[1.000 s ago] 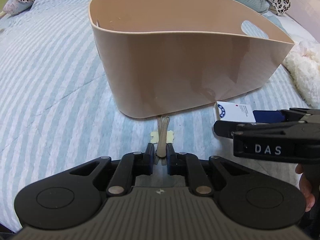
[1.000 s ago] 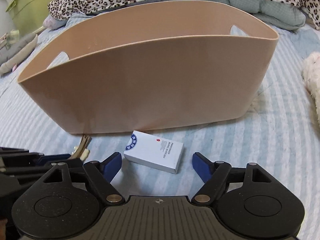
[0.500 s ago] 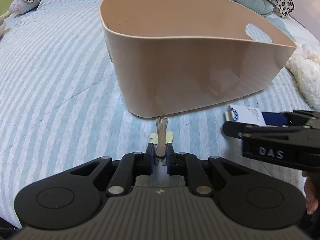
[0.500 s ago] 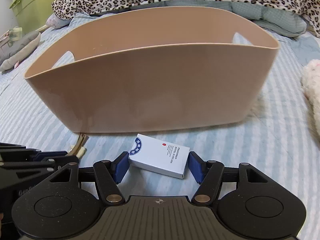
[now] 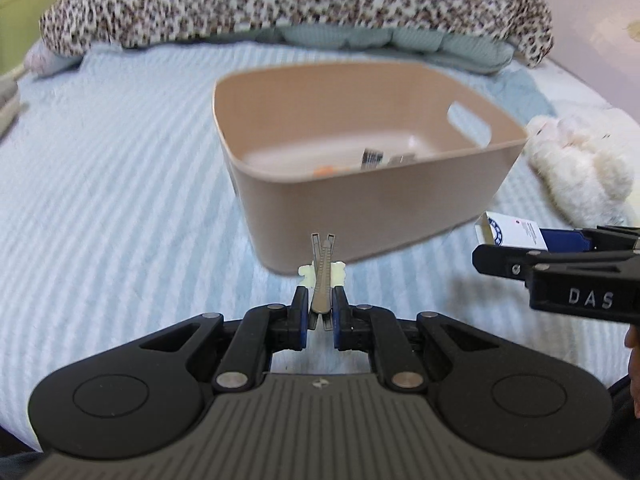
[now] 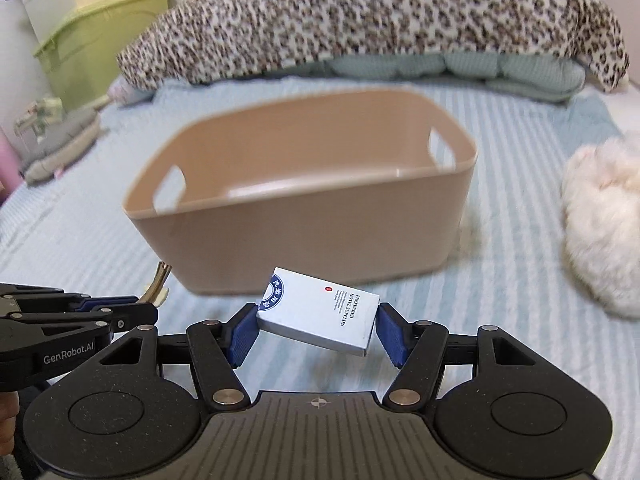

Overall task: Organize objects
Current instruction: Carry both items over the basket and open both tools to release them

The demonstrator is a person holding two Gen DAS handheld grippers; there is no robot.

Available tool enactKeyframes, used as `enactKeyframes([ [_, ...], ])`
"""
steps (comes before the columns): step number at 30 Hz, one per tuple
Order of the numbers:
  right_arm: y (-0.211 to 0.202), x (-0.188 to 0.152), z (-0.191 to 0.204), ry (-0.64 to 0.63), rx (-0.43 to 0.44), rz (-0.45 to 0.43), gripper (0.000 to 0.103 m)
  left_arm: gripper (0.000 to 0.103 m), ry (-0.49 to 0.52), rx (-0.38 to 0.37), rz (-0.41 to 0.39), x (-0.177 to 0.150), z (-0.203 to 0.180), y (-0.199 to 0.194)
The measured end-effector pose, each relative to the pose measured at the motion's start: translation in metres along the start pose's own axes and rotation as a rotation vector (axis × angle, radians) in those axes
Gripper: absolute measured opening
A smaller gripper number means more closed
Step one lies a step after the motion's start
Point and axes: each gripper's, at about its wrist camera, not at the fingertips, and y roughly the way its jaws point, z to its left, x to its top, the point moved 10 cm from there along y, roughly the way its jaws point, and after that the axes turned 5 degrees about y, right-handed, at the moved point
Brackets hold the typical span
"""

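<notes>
A tan plastic basket [image 5: 360, 200] stands on the striped bed, ahead of both grippers; it also shows in the right wrist view [image 6: 304, 240]. My left gripper [image 5: 321, 304] is shut on a thin beige hair clip [image 5: 322, 276] with a pale yellow piece, held above the bedding short of the basket. My right gripper [image 6: 318, 328] is shut on a small white box [image 6: 320, 316] with a blue round emblem, lifted off the bed in front of the basket. The box also shows in the left wrist view [image 5: 508, 232].
A few small items [image 5: 368, 160] lie inside the basket. A white fluffy toy [image 6: 600, 220] lies right of the basket. A leopard-print blanket [image 6: 360, 20] and green pillows run along the back. A green bin [image 6: 92, 40] stands far left.
Both grippers have risen and pulled back from the basket. The right gripper closed on the white box and lifted it off the bed. The clip has lifted with the left gripper.
</notes>
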Motion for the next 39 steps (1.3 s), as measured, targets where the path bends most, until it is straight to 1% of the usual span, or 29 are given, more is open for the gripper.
enactKeyframes([
  [4, -0.019, 0.027, 0.002, 0.003, 0.012, -0.082, 0.061, 0.013, -0.004, -0.003, -0.064, 0.02, 0.003, -0.027],
  [9, -0.036, 0.066, 0.0, 0.018, 0.021, -0.187, 0.061, 0.013, 0.014, 0.007, -0.16, 0.059, 0.005, -0.05],
  [13, -0.035, 0.094, -0.002, 0.011, 0.015, -0.224, 0.061, 0.013, 0.03, 0.058, -0.198, 0.094, 0.009, -0.048],
  [16, -0.029, 0.11, -0.002, -0.006, -0.004, -0.243, 0.061, 0.013, 0.04, 0.09, -0.203, 0.117, 0.011, -0.036],
  [19, -0.014, 0.122, -0.005, -0.008, -0.026, -0.235, 0.061, 0.013, 0.043, 0.108, -0.173, 0.132, 0.014, -0.013],
  [21, -0.002, 0.126, -0.006, -0.002, -0.035, -0.218, 0.061, 0.013, 0.047, 0.107, -0.128, 0.135, 0.015, 0.006],
  [24, 0.023, 0.125, -0.008, -0.028, -0.07, -0.177, 0.061, 0.013, 0.055, 0.117, -0.06, 0.135, 0.014, 0.031],
  [28, 0.05, 0.117, -0.008, -0.056, -0.092, -0.102, 0.061, 0.013, 0.046, 0.148, 0.023, 0.126, 0.017, 0.063],
  [32, 0.066, 0.107, -0.009, -0.068, -0.097, -0.029, 0.062, 0.013, 0.028, 0.146, 0.11, 0.11, 0.022, 0.088],
  [34, 0.065, 0.103, -0.011, -0.065, -0.101, -0.021, 0.069, 0.014, 0.013, 0.149, 0.129, 0.104, 0.025, 0.09],
  [36, 0.061, 0.103, -0.013, -0.05, -0.092, -0.024, 0.07, 0.017, 0.011, 0.157, 0.126, 0.102, 0.027, 0.086],
  [37, 0.057, 0.102, -0.014, -0.044, -0.09, -0.029, 0.07, 0.031, 0.013, 0.152, 0.128, 0.102, 0.026, 0.083],
  [38, 0.053, 0.103, -0.015, -0.043, -0.09, -0.034, 0.072, 0.051, 0.011, 0.152, 0.124, 0.102, 0.027, 0.079],
  [39, 0.048, 0.103, -0.016, -0.043, -0.09, -0.04, 0.075, 0.058, 0.008, 0.157, 0.105, 0.104, 0.027, 0.073],
])
